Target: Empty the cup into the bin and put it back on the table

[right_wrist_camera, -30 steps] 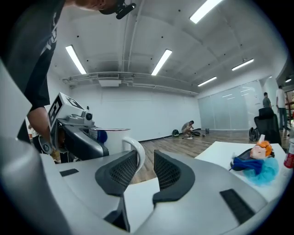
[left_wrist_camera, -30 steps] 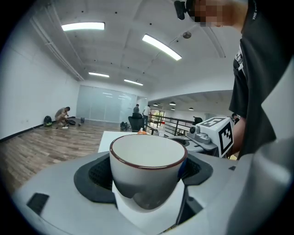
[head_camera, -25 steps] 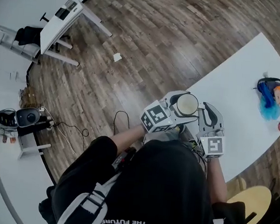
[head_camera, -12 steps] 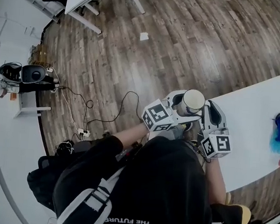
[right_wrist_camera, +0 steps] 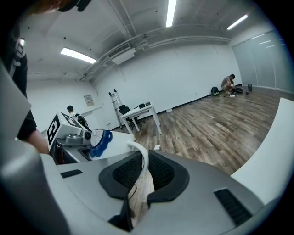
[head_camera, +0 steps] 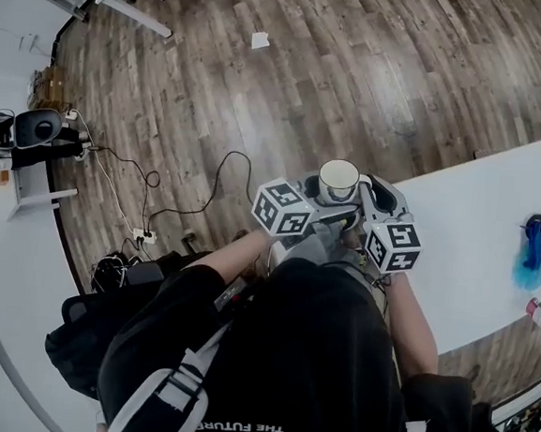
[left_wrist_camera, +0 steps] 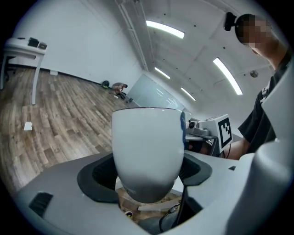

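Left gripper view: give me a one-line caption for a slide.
White cup gripped between the left gripper's dark pads, with wooden floor behind.

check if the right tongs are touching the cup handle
Touching. The right gripper view shows the right tongs, just closed further, clamped on both sides of the cup handle.

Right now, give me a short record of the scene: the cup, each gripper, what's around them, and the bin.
cup: white cup, upright, held in the air
left gripper: left gripper, jaws clamped on the cup's body
right gripper: right gripper, jaws have just been closing, pinching the handle between them
surroundings: wooden floor around the cup in the head view; white table to its right
on table: blue object near the far edge
bin: not in any view
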`<state>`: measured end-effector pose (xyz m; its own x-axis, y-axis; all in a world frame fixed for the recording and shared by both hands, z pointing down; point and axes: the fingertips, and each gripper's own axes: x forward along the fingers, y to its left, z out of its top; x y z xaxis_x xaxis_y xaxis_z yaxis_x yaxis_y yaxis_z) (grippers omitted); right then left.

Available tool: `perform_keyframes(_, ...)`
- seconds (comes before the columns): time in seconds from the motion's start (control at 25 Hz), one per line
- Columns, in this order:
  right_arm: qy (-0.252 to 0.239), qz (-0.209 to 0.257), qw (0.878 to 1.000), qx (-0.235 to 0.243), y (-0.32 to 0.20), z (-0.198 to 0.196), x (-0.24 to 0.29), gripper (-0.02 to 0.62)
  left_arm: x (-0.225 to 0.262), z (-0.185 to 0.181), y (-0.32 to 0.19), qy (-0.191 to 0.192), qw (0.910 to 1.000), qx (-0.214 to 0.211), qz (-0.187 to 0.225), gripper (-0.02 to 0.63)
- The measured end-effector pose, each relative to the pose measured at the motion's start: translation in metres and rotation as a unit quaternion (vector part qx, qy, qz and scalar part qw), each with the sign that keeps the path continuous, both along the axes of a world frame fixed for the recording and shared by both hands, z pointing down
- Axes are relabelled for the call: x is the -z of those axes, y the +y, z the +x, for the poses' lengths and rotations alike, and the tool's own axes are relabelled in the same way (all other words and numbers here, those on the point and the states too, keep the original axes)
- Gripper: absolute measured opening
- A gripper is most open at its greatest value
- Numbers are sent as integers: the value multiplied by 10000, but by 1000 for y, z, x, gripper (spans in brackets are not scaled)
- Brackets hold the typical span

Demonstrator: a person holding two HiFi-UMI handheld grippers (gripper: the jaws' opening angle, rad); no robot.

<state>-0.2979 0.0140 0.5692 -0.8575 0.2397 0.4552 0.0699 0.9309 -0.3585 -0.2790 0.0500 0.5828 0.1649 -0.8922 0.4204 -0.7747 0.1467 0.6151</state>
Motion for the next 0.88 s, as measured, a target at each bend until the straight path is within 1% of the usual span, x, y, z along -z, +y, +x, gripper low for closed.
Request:
perform_keyframes(0.12, 603, -300, 9977, 32, 9, -5, -37, 54, -31, -4, 10, 607, 9973, 8, -411, 393)
perform_keyframes(0.2, 1091, -536, 9926, 57, 17, -6, -63, 54, -53, -3, 18, 1134, 9913, 12, -673, 393)
perform_keyframes(0.32, 1845, -897, 9787, 106, 31, 0, -97, 54, -82, 1, 31, 1824, 9784, 72, -969, 393)
perform_keyframes(0.44, 2475, -1224, 9610, 160, 42, 9, -123, 54, -105, 10, 41, 2499, 9613, 77, -1153, 393)
perform_keyframes(0.48, 2630, -1279, 9561, 165, 45, 12, -129, 54, -110, 14, 43, 2665, 9564, 48, -1192, 393)
perform_keyframes(0.56, 2815, -1235, 9514, 182, 48, 17, -137, 54, -118, 21, 48, 2782, 9521, -21, -1267, 393)
perform_keyframes(0.64, 2878, -1147, 9506, 209, 50, 20, -142, 54, -124, 25, 50, 2768, 9518, -81, -1321, 393)
perform_keyframes(0.76, 2911, -1157, 9495, 187, 49, 24, -146, 54, -128, 29, 49, 2796, 9507, -83, -1339, 393)
perform_keyframes(0.88, 2932, -1144, 9491, 150, 47, 25, -146, 54, -127, 29, 47, 2764, 9515, -89, -1351, 393)
